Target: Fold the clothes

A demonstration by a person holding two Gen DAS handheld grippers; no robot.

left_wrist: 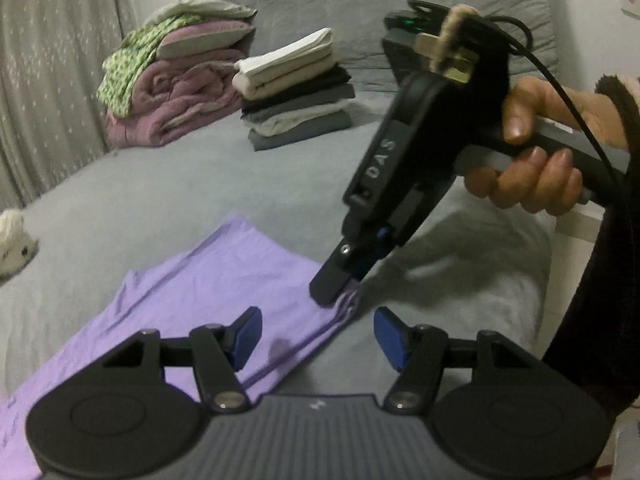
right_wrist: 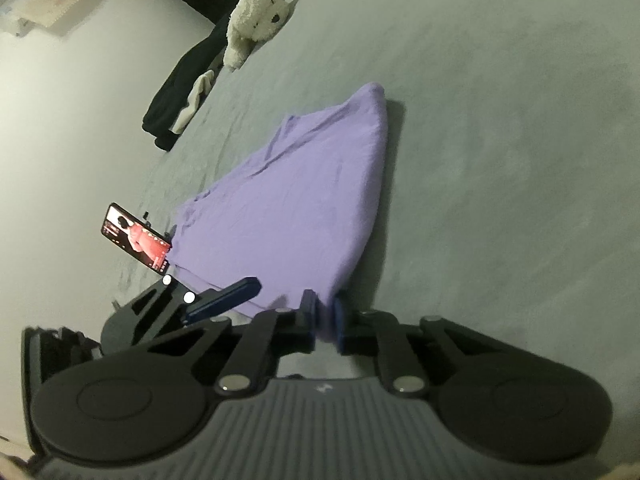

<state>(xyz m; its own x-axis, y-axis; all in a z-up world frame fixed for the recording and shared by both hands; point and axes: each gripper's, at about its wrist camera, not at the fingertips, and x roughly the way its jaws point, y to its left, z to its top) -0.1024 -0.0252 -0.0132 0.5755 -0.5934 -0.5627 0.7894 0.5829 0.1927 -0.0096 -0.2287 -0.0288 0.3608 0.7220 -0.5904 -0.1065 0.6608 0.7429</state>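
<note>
Right tongs (right_wrist: pixel 325 316) pinch the limp, light purple garment's (right_wrist: pixel 296 216) near corner on the bed (right_wrist: pixel 500 140); left tongs (left_wrist: pixel 318 334) gape wide.

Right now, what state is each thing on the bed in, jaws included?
Left gripper: jaws open, hovering over the purple garment's edge.
Right gripper: jaws shut on the garment's corner.
Purple garment: partly folded, lying on the bed, one corner pinched.
Stack of clothes: folded, piled neatly.
Pink blanket: folded, other fabrics on top.
Phone: screen on, propped up.
Plush toy: lying on the bed.
</note>
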